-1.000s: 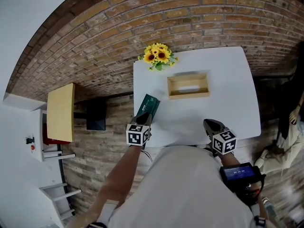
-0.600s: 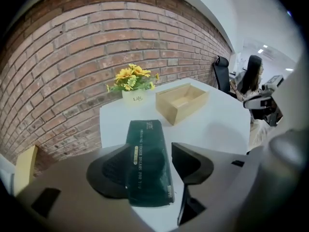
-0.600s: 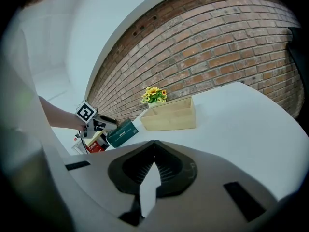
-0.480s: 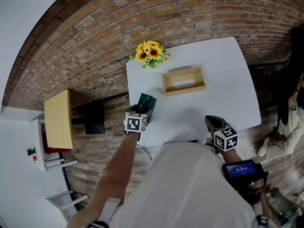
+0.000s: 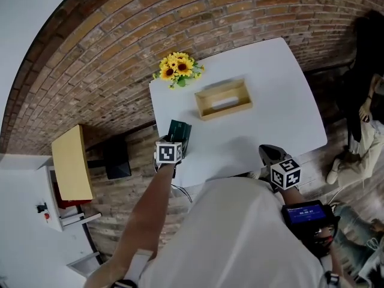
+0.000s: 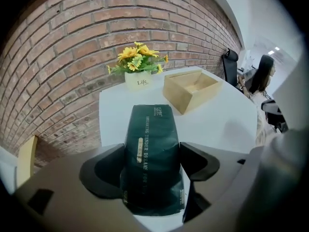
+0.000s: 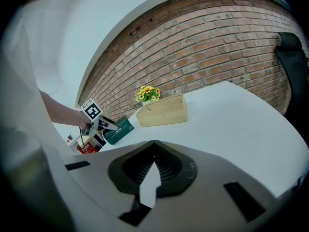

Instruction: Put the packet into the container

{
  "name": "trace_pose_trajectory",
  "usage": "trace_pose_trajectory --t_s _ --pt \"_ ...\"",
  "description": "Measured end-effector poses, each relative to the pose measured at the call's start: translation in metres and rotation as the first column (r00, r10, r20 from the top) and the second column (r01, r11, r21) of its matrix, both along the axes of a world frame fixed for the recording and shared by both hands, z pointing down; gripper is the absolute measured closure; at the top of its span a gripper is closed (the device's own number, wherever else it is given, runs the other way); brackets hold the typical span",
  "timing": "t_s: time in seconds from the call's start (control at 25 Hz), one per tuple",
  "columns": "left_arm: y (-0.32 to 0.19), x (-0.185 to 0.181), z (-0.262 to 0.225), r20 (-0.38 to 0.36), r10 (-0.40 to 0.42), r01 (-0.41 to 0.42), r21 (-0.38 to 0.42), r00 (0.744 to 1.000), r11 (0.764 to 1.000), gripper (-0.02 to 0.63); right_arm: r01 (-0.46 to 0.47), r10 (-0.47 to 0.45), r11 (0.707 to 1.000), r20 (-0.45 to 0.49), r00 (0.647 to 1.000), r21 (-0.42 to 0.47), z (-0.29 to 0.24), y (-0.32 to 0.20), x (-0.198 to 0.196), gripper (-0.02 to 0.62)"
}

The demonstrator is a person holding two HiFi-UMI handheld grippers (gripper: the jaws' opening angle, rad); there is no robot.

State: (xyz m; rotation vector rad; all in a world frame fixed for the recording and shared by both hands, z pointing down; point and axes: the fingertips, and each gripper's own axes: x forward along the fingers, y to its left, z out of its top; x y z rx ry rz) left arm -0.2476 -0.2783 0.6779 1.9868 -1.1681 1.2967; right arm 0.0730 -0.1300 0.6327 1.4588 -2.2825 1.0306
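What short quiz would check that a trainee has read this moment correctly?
1. True or false: the packet already lies inside the container.
2. What stands between the fingers of the left gripper? A) a wooden spoon B) the dark green packet C) nothing
3. Which gripper has its fingers shut together with nothing between them?

Key
1. False. The packet lies on the table, near its edge and apart from the container.
2. B. Those fingers are opening, with the packet between them and not yet gripped.
3. The right gripper.
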Motion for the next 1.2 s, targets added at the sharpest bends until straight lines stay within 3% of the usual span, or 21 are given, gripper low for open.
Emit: trace_pose_trajectory --t_s 0.2,0.56,0.84,1.2 --pt "-0.002 0.001 0.001 0.024 0.021 -0.021 -0.001 1.000 1.000 0.253 -0.011 0.011 1.000 0.004 1.000 0.003 -0.001 0.003 -0.003 0.589" --pt "0.009 0.007 -0.006 -0.032 0.064 -0.065 -0.016 0.997 0.998 0.279 -0.010 0.010 1.000 0.002 1.000 -0.009 0.002 0.004 0.000 0.589" --pt "0.005 0.024 -0.039 -0.111 0.087 -0.081 0.060 0.990 0.995 0.279 0.014 -0.014 1.000 0.004 1.000 0.006 -0.001 -0.004 -0.005 0.589" --pt "-0.012 0.077 -0.099 -0.160 0.243 -0.212 0.188 0.957 0.959 0.279 0.000 0.000 1.000 0.017 1.000 0.005 0.000 -0.006 -0.003 0.589"
